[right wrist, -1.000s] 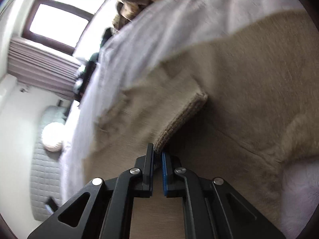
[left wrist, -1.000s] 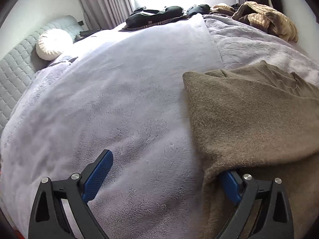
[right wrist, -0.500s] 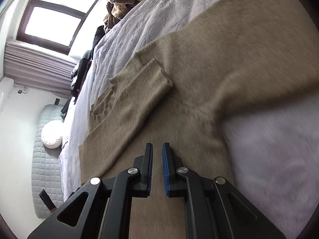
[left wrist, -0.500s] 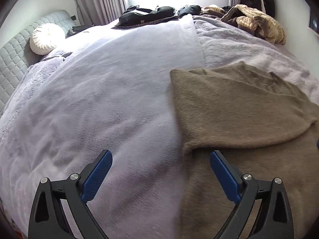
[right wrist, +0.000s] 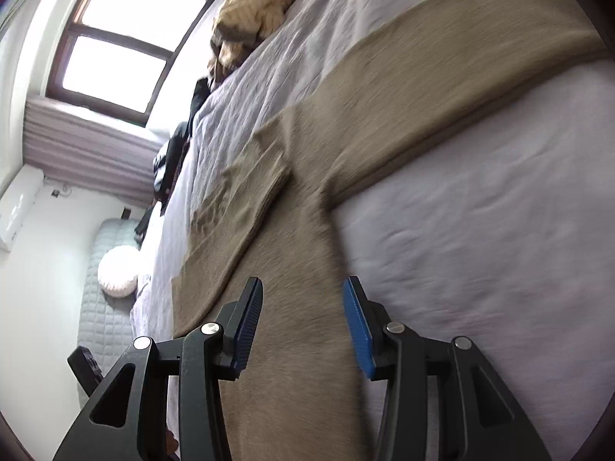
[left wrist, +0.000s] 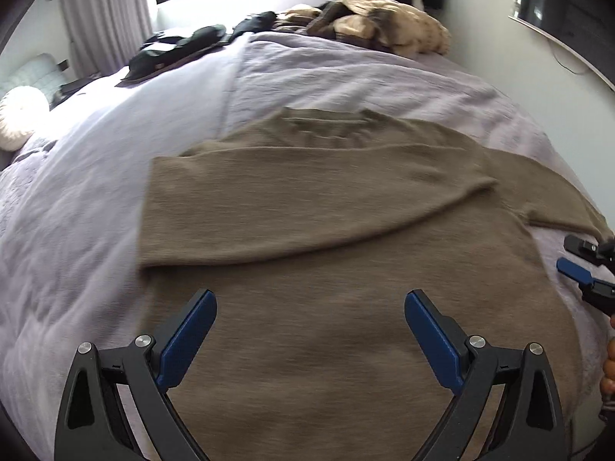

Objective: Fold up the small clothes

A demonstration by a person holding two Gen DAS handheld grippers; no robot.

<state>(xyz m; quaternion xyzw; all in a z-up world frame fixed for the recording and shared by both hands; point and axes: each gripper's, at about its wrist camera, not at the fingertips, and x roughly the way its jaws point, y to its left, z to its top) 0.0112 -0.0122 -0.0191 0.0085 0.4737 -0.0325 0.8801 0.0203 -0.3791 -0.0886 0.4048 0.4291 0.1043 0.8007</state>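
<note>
A tan knit sweater [left wrist: 326, 230] lies flat on the pale lilac blanket [left wrist: 96, 192], one sleeve folded across its chest. My left gripper [left wrist: 310, 309] hovers open above the sweater's lower body, nothing between its blue pads. My right gripper [right wrist: 302, 303] is opening over the sweater's [right wrist: 300, 345] side edge, and its pads touch no cloth. In the left wrist view the right gripper [left wrist: 584, 265] shows at the right edge, beside the other sleeve. That sleeve [right wrist: 442, 88] stretches out across the blanket [right wrist: 480, 230] in the right wrist view.
A heap of beige and dark clothes [left wrist: 369, 27] lies at the bed's far end under the window [right wrist: 119, 46]. A round white cushion [right wrist: 117, 272] rests against the quilted headboard. Dark garments [left wrist: 180, 44] lie along the far left.
The right gripper let go of the sleeve cuff, which now lies folded on the chest, and pulled back while opening. The left gripper drew away from the sweater's left edge to over its body.
</note>
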